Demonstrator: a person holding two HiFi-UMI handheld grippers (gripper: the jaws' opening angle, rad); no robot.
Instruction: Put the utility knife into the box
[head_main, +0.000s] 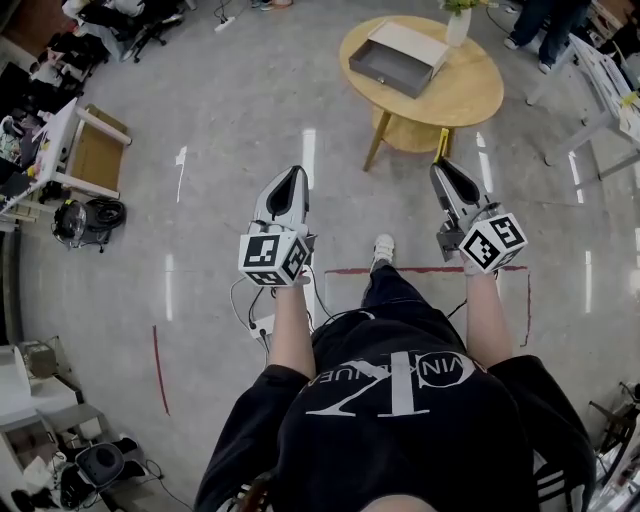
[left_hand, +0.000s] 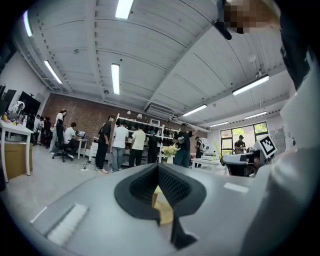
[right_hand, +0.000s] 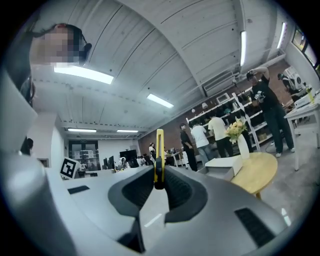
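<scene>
Two grippers are held out over the floor, short of the round wooden tabletop. The right gripper is clamped on the yellow utility knife, which stands upright between its jaws. The left gripper has its jaws together with nothing in them. On the tabletop's left part lies the open grey box, with a vase just beside it.
</scene>
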